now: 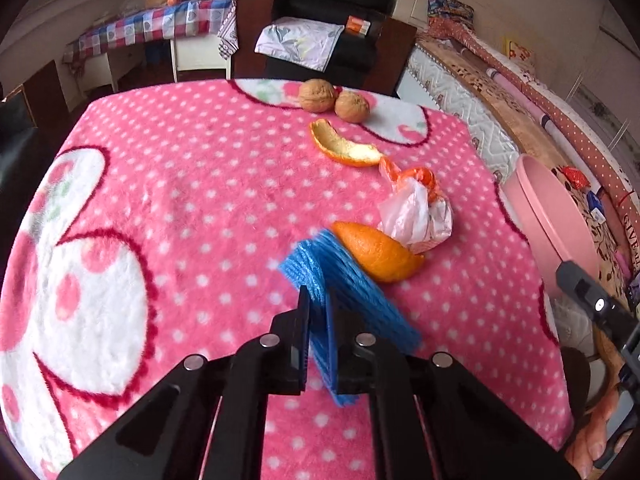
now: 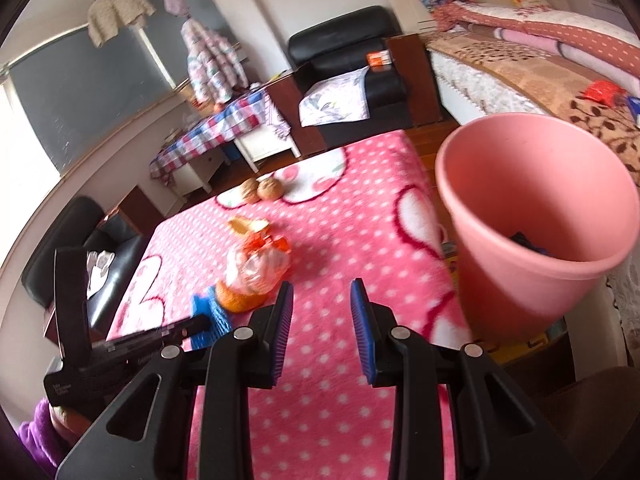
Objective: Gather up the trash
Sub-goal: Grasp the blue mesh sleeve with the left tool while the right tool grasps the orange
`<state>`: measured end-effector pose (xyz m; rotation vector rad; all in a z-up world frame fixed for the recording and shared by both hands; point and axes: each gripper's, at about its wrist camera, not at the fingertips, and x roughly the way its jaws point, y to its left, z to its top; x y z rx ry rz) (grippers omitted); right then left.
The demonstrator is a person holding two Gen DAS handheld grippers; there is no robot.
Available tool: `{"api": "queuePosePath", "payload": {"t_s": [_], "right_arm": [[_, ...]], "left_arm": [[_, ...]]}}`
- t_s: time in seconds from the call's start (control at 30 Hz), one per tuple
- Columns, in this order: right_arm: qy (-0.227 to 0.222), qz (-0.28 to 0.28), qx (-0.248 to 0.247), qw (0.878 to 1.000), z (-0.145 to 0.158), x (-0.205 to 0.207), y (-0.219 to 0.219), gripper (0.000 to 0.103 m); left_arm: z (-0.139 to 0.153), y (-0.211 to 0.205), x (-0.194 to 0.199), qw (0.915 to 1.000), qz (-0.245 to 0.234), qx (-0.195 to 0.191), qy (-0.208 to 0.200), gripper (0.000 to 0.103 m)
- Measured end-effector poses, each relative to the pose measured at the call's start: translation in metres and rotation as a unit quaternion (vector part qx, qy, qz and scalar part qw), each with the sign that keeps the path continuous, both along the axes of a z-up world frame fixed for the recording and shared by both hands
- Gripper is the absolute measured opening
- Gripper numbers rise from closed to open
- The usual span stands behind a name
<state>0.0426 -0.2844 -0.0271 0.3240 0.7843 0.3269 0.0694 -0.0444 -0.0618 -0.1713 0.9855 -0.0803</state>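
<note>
Pink polka-dot blanket (image 1: 200,184) bearing peel, wrapper and walnuts; left gripper (image 1: 318,304) clenched on blue foam net (image 1: 352,296), presumably bound for pink bin (image 2: 532,216) beside the table; right gripper (image 2: 320,296) parted, empty.

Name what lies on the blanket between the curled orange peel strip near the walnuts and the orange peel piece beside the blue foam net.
A crumpled plastic bag, white and orange, lies between the peel strip and the peel piece. The left wrist view shows it most clearly.
</note>
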Motion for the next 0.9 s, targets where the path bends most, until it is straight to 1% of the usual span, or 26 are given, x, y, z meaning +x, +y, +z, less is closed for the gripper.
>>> {"api": "queuePosePath", "payload": {"t_s": [0.1,0.2,0.23,0.33,0.47,0.57,0.7,0.83,0.9], "right_arm": [[-0.001,0.037,-0.002,0.999,0.001,0.002,0.016,0.030],[0.001,0.080,-0.007,0.997,0.002,0.004,0.037,0.030],[0.001,0.098,-0.013,0.995,0.002,0.006,0.047,0.030],[-0.001,0.126,-0.029,0.992,0.003,0.011,0.066,0.030],[0.003,0.162,-0.065,0.985,0.000,0.024,0.094,0.030],[0.002,0.174,-0.101,0.980,-0.006,0.034,0.111,0.030],[0.014,0.191,-0.150,0.970,-0.018,0.047,0.126,0.030],[-0.003,0.205,-0.186,0.961,-0.021,0.049,0.136,0.030],[-0.015,0.211,-0.213,0.954,-0.023,0.048,0.142,0.030]], "left_arm": [[0.011,0.015,-0.002,0.9996,0.013,-0.014,-0.023,0.006],[0.021,0.029,-0.003,0.9988,0.021,-0.018,-0.042,0.006],[0.024,0.033,-0.004,0.9985,0.022,-0.020,-0.046,0.006],[0.031,0.045,-0.007,0.9976,0.025,-0.030,-0.058,0.006],[0.031,0.058,-0.009,0.9968,0.031,-0.045,-0.058,0.006],[0.028,0.066,-0.011,0.9965,0.036,-0.052,-0.055,0.006],[0.022,0.074,-0.012,0.9961,0.042,-0.062,-0.046,0.006],[0.018,0.080,-0.011,0.9954,0.047,-0.073,-0.040,0.006],[0.016,0.082,-0.009,0.9951,0.048,-0.079,-0.036,0.006]]}}
